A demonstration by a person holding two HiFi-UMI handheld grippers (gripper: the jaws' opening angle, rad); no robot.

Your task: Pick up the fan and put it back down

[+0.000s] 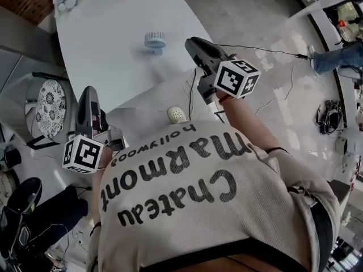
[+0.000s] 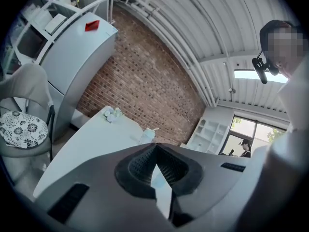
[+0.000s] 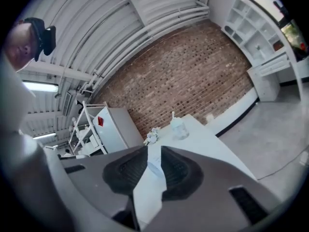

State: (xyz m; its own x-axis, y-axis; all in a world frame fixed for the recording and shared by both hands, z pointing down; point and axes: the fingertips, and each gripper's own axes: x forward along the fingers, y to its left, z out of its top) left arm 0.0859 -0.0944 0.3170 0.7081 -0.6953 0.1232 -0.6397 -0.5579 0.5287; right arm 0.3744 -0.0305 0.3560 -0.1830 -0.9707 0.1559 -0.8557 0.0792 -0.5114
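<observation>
Right gripper (image 1: pixel 191 42): though parted slightly, nothing is held.
Left gripper (image 1: pixel 88 90): closed, empty.
Fan (image 1: pixel 154 40): set near table (image 1: pixel 102 50) edge, beside right gripper.

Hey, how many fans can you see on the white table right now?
1. The fan stands near the middle of the white table, untouched. The person's shirt hides the table's near end, so another could be there.

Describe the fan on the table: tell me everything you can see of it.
The fan is small, round and pale bluish-white, with a ribbed grille; it looks like plastic. It sits alone on the white table, towards the far half, apart from the other items at the table's far end. Only the tabletop touches it. Finer detail is too small to tell.
</observation>
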